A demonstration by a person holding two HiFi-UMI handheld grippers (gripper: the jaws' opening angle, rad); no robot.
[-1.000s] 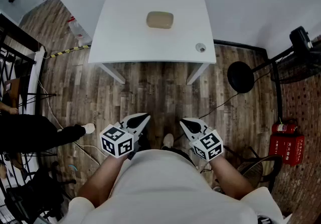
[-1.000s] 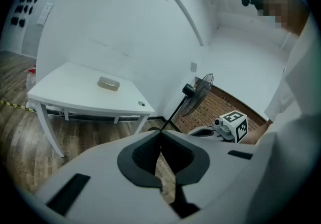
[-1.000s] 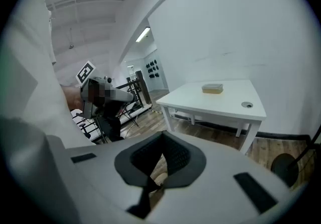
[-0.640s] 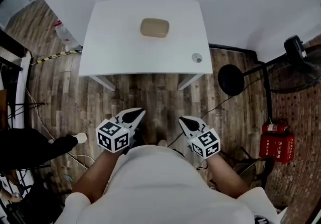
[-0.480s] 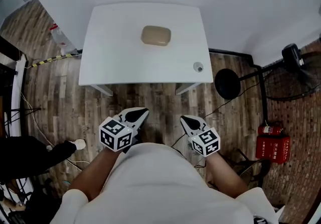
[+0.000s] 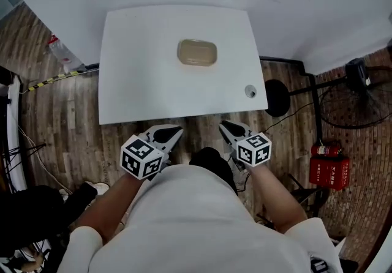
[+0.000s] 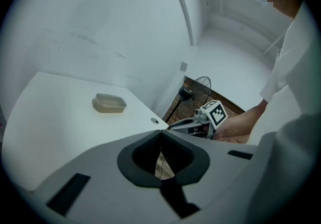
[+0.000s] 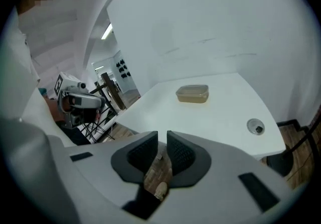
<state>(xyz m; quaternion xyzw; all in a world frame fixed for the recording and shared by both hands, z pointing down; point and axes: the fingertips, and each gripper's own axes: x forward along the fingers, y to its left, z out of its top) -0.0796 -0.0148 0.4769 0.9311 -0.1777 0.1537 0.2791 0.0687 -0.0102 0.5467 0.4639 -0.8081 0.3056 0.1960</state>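
The left gripper (image 7: 160, 133) has its two dark jaws pressed tip to tip with nothing pinched between them. Only a sliver of brown wood-plank floor (image 6: 67, 125) shows through the hollow behind the tips. The right gripper (image 8: 162, 135) has its jaws cracked apart by a narrow slit, and it's empty too. Both are held in the air close to the person's body, the left one at about 9 o'clock of the right one. Their tips point toward 12 o'clock and, in the head view, sit just short of the near edge of the white rectangular table (image 6: 141, 82). Neither one touches it.

The tan translucent rectangular lidded tub (image 6: 197, 52) sits flat on the table's far half, roughly centred, at around 12 o'clock from both grippers and well apart from them. A small round grey cable grommet (image 6: 250, 90) is set in the tabletop at about 4 o'clock from the tub, near the right near corner. Off the table at 3 o'clock stands a black pedestal fan (image 6: 361, 91), with a red fire extinguisher box (image 6: 329, 168) toward 4 o'clock.
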